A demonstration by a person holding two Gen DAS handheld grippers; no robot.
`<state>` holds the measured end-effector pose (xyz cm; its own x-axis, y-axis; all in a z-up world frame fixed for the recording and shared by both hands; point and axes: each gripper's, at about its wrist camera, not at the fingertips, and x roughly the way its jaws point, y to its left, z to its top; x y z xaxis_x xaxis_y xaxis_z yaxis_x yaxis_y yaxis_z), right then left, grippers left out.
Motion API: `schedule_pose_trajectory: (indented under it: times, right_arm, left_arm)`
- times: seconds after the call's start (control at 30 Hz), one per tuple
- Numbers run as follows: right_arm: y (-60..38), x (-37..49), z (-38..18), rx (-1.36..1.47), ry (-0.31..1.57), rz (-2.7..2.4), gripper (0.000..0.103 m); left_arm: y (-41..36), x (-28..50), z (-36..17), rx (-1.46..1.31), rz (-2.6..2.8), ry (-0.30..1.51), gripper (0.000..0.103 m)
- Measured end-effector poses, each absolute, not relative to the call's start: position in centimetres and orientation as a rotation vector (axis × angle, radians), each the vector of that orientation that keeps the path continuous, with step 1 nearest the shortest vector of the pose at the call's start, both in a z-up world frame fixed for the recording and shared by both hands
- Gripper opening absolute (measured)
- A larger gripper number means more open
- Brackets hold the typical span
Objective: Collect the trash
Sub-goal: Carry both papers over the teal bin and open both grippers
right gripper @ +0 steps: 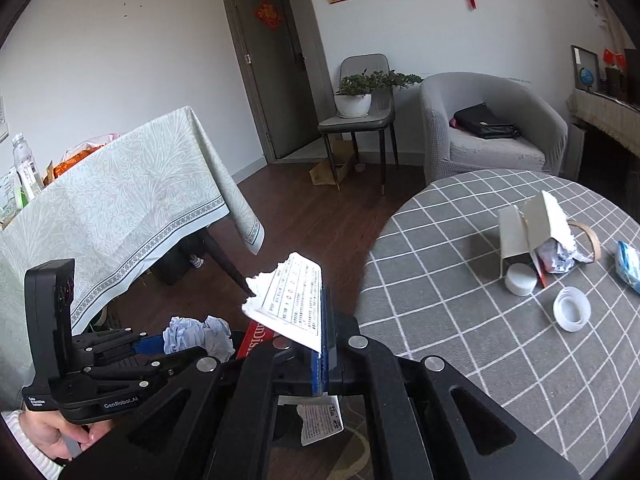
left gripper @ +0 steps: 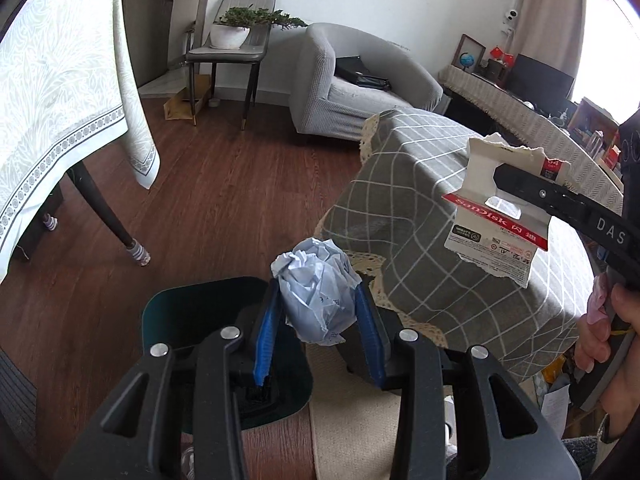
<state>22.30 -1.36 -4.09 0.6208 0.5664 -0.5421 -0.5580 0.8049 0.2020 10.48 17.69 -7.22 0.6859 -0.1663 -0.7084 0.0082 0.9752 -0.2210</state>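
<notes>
Carry-to-bin step: the left gripper point(left gripper: 318, 300) clamps a crumpled paper ball point(left gripper: 316, 292) above the dark bin point(left gripper: 180, 308) just beneath its fingers, the right gripper point(right gripper: 320, 336) pinches torn packaging point(right gripper: 292, 300) (more trash waits tableside), so next comes opening over the bin.

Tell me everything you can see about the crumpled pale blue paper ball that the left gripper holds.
The crumpled pale blue paper ball is a tightly wadded sheet with many creases; faint dark print shows on it. It looks like thin, light paper. The left gripper is shut on it, its blue finger pads pressing both sides, and the upper part sticks out beyond them. It hangs in the air above a dark green bin on the wooden floor, beside the grey checked tablecloth.
</notes>
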Motion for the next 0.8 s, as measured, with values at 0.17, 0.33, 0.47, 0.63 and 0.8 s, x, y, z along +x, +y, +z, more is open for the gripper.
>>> schedule_pose_trajectory:
  times: [0.17,0.33,0.47,0.63,0.8]
  right_arm:
    - [2.0,22.3,-4.9,-0.021,0.670,0.688,0.001]
    - [4.9,22.9,-6.4,-0.022,0.731,0.720,0.001]
    - [7.4,22.8,-7.8,-0.045,0.770,0.746,0.001]
    - [10.3,22.5,-8.8,-0.079,0.796,0.774,0.001]
    - [12.4,22.4,-9.8,-0.109,0.824,0.792,0.001]
  left_arm:
    - [20.5,10.3,-9.4,-0.216,-0.051,0.860,0.040]
    - [22.7,10.3,-12.0,-0.241,-0.025,0.927,0.040]
    - [23.7,10.4,-14.0,-0.254,-0.005,0.988,0.040]
    - [24.9,10.3,-16.7,-0.267,0.006,1.053,0.041]
    - [25.8,10.0,-18.2,-0.266,0.012,1.099,0.056]
